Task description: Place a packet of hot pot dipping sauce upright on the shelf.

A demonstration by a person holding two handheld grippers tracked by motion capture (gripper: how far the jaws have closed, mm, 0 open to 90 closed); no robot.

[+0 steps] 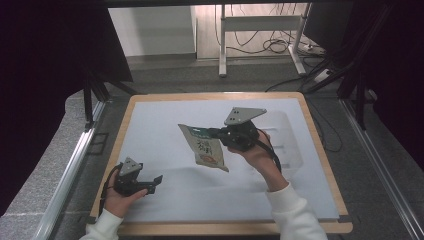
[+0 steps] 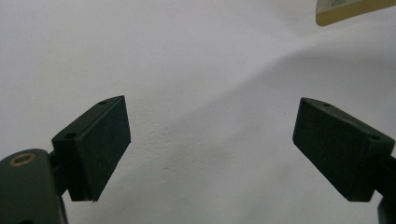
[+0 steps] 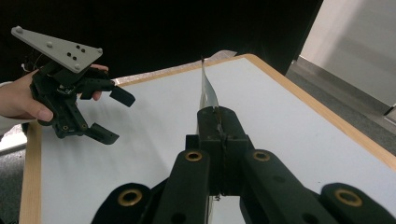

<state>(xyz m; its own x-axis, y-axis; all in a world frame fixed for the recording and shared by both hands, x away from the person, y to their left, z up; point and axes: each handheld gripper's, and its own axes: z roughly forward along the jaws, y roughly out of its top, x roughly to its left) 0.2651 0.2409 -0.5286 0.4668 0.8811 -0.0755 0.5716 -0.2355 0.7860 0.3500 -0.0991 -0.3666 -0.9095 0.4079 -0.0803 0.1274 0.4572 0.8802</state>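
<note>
The right tongs (image 1: 216, 133) were clenched on the top edge of a snack packet (image 1: 206, 148), holding it in the air above the middle of the desk (image 1: 150, 120). In the high view the packet hung with its long axis running from the gripped upper end, toward the far edge, down to its free lower end, which pointed toward the near edge and slightly to the right. Its printed face, pale with green lettering and an orange picture, was turned up toward the camera. In the right gripper view the packet (image 3: 207, 86) showed edge-on as a thin strip rising from between the closed jaws, which met flat against each other around it.

The left tongs (image 1: 155, 183) were released, the jaws spread wide with nothing between them, and sat low near the near left corner of the desk, well apart from the packet. In the left gripper view a corner of the packet (image 2: 350, 10) showed at the top right, above the white desk surface (image 2: 196, 70).
</note>
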